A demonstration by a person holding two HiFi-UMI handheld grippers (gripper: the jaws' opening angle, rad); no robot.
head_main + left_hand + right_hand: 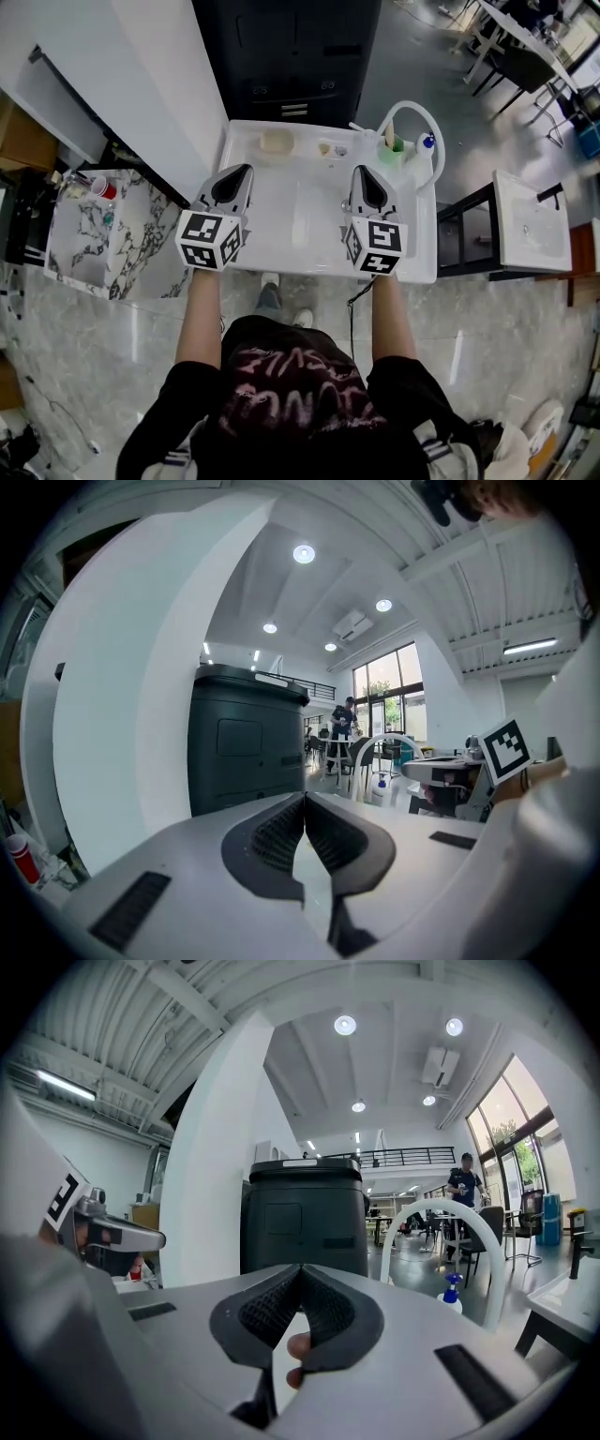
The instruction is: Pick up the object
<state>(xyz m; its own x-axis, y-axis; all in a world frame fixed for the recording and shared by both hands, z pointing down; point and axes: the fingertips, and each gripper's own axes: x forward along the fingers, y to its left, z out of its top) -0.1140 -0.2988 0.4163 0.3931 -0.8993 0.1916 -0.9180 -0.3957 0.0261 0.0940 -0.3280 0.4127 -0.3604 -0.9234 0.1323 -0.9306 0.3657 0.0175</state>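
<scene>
Several small objects (277,141) line the table's (300,211) far edge.

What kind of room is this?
Probably a big open office or workshop: a white table stands before a dark cabinet, with chairs beyond and tall windows.

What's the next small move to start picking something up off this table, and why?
Probably open the fingers of the left gripper first. Both it and the right gripper are shut and empty over the near half of the white table, and the beige item lies untouched at the far end, roughly ahead of the left one.
</scene>
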